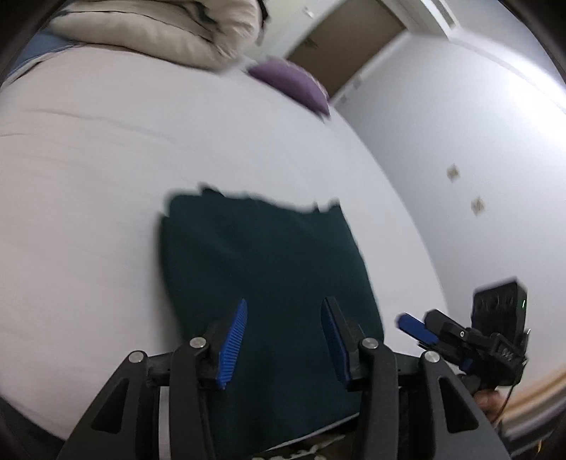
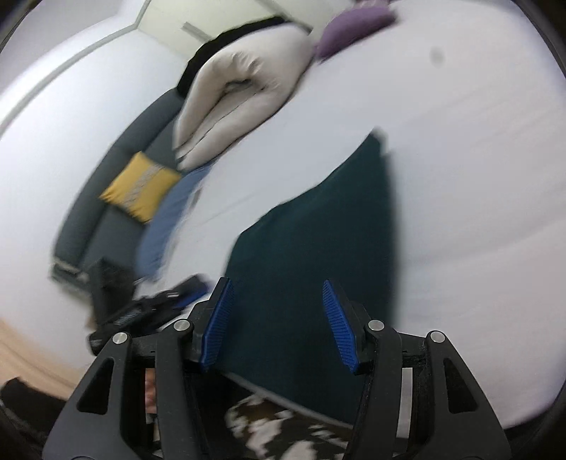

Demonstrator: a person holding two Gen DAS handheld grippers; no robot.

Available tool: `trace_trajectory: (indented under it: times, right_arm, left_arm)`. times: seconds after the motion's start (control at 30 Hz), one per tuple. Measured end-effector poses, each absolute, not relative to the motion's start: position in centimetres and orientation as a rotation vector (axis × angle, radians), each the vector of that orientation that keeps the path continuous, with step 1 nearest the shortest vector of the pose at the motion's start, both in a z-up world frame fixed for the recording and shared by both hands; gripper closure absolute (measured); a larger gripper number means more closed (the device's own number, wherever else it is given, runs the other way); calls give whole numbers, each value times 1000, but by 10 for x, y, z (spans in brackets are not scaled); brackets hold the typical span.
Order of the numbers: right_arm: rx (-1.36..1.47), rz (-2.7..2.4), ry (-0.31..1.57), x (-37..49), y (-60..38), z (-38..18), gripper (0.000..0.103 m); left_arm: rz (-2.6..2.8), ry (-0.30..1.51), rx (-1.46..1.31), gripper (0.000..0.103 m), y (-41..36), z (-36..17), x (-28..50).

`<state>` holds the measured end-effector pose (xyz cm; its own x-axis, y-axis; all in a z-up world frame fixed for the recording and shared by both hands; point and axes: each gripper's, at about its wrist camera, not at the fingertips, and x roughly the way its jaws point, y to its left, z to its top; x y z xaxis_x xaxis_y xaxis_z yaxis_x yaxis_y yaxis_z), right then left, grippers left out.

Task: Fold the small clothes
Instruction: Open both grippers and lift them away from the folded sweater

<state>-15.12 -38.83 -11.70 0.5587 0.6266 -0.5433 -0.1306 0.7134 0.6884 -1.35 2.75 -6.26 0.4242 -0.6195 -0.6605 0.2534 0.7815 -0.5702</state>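
A dark teal folded garment (image 1: 261, 283) lies flat on the white bed (image 1: 88, 198), near its front edge. My left gripper (image 1: 284, 311) hovers above the garment's near part, jaws open and empty. The right gripper (image 1: 410, 322) shows at the right of the left wrist view, beside the garment's right edge. In the right wrist view the garment (image 2: 318, 230) stretches away from my right gripper (image 2: 277, 293), which is open and empty over the garment's near end. The left gripper (image 2: 184, 288) shows blurred at the left there.
A folded beige duvet (image 1: 159, 32) and a purple cushion (image 1: 293, 85) lie at the bed's far end. In the right wrist view, a grey sofa (image 2: 116, 184) with a yellow cushion (image 2: 141, 187) stands beyond the bed, and blue cloth (image 2: 169, 216) hangs at the bed's edge. A patterned rug (image 2: 283, 424) lies below.
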Motion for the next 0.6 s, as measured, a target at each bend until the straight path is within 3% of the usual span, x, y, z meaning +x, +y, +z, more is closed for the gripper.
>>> trace_trajectory:
  times: [0.1,0.23,0.4,0.5,0.53,0.6]
  right_arm:
    - [636,516,1028,-144,-374,-158,54]
    - [657,518,1035,-154,-386,-192,69]
    - [625,497,1064,-157,-390,-172,67]
    - [577,515,959,-152,-389,-135,64]
    - [574,522,927,-147,-390,-123,54]
    - [587,499,866,-131,-391,-107,37]
  left_arm:
    - [-553,1078,-424,58,17,-96,-8]
    - [-576,1059,-442,59,20,-103,-9]
    - [-556,1035,-433,58,29,-91,-16]
    - [-530,979,-377,50,24,-75,-23]
    - [-527,970,-368,43,22,-73,-24]
    - [-510,977,-356,40,21,-76,-20]
